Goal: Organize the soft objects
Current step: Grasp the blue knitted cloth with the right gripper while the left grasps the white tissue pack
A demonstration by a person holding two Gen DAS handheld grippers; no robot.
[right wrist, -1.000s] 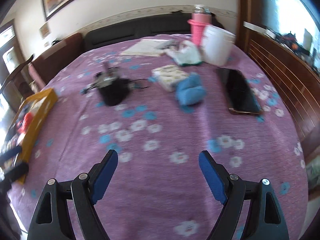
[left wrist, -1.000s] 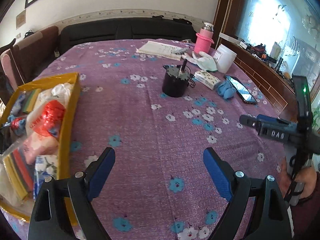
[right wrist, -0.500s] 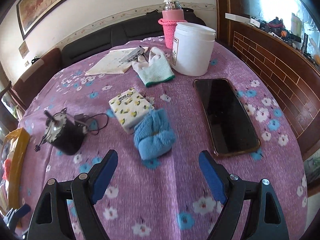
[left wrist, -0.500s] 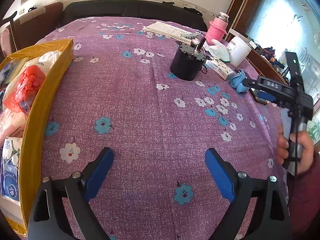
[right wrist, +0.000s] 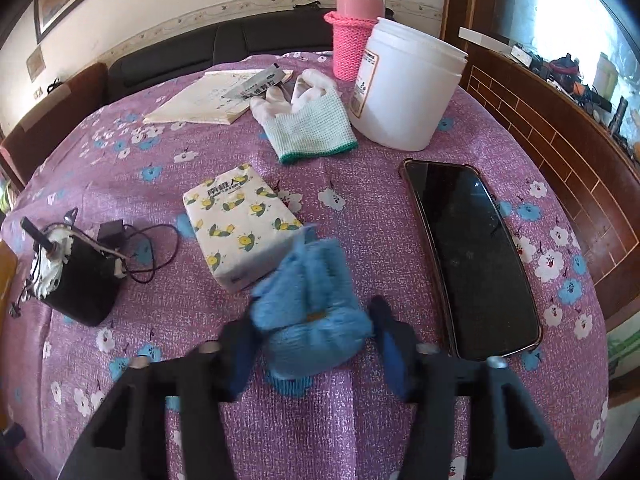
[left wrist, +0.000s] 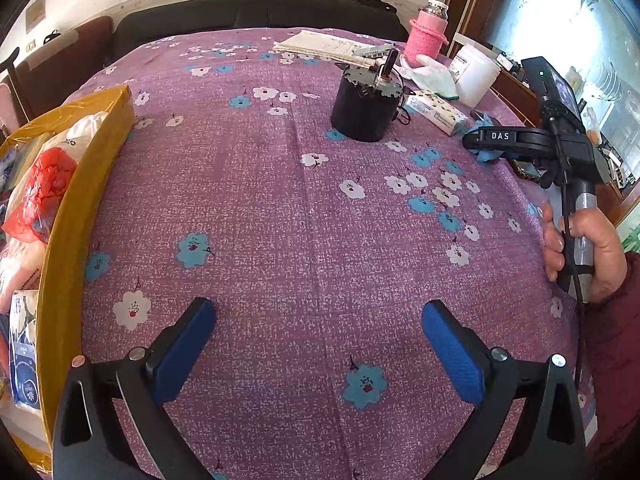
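A fluffy blue cloth (right wrist: 312, 320) lies on the purple flowered tablecloth, just in front of a yellow-flowered tissue pack (right wrist: 240, 224). My right gripper (right wrist: 314, 334) has a blue pad on either side of the cloth; its jaws are closing and the pads touch it. The left wrist view shows this gripper (left wrist: 480, 140) at the right, held in a person's hand (left wrist: 584, 248). My left gripper (left wrist: 316, 312) hovers over bare cloth, its jaws opening with nothing between them. A yellow box (left wrist: 88, 184) of soft packs and bags stands at its left.
A white-and-green glove (right wrist: 308, 124) lies beyond the tissue pack. A black phone (right wrist: 472, 256) lies right of the cloth, a black motor with wires (right wrist: 76, 280) to its left. A white jar (right wrist: 404, 88), pink bottle (right wrist: 354, 36) and papers (right wrist: 212, 100) stand farther back.
My right gripper has moved forward across the table to the blue cloth and closed its jaws around it. My left gripper has sunk a little and opened slightly wider.
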